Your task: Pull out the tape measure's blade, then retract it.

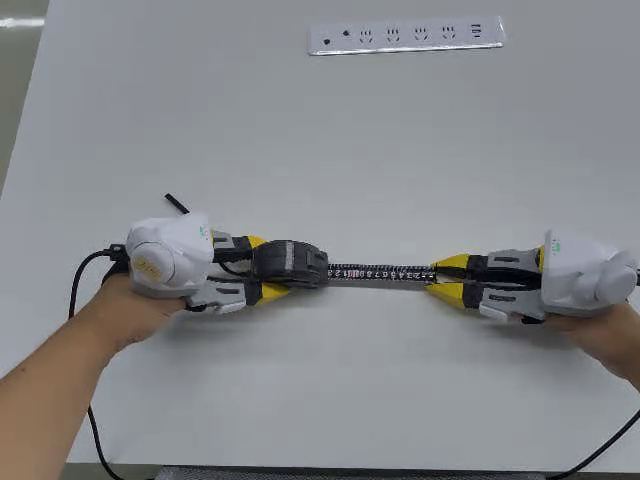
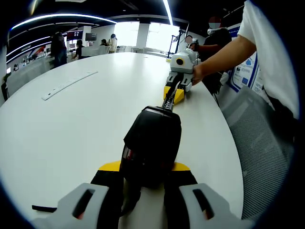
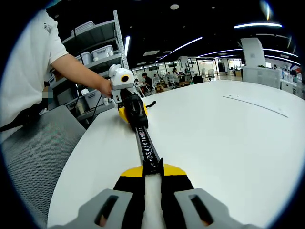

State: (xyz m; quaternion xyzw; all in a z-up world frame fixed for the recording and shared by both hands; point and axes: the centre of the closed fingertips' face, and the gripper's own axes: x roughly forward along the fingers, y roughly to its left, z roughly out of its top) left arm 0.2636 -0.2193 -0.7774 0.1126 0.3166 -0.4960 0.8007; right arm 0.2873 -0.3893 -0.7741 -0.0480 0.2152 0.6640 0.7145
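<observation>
Extension seemed in hand — left gripper (image 1: 263, 268) clamped on the tape measure (image 1: 292, 264), right gripper (image 1: 442, 278) pinched on its blade (image 1: 380, 273), a short length out. Next likely needed a straight, level pull apart.

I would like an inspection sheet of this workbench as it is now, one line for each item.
Surface: white table, no marks seen.
Job's things: tape measure case; blade drawn out partway, numbers facing up.
Clutter: power strip at the far side; small black strip by the left gripper.
Grippers: left gripper shut on case; right gripper shut on blade's end.
Cables: black cable from left gripper runs off the near edge; another cable at the near right.
Surroundings: open office, shelves, mesh chair, people far off.
</observation>
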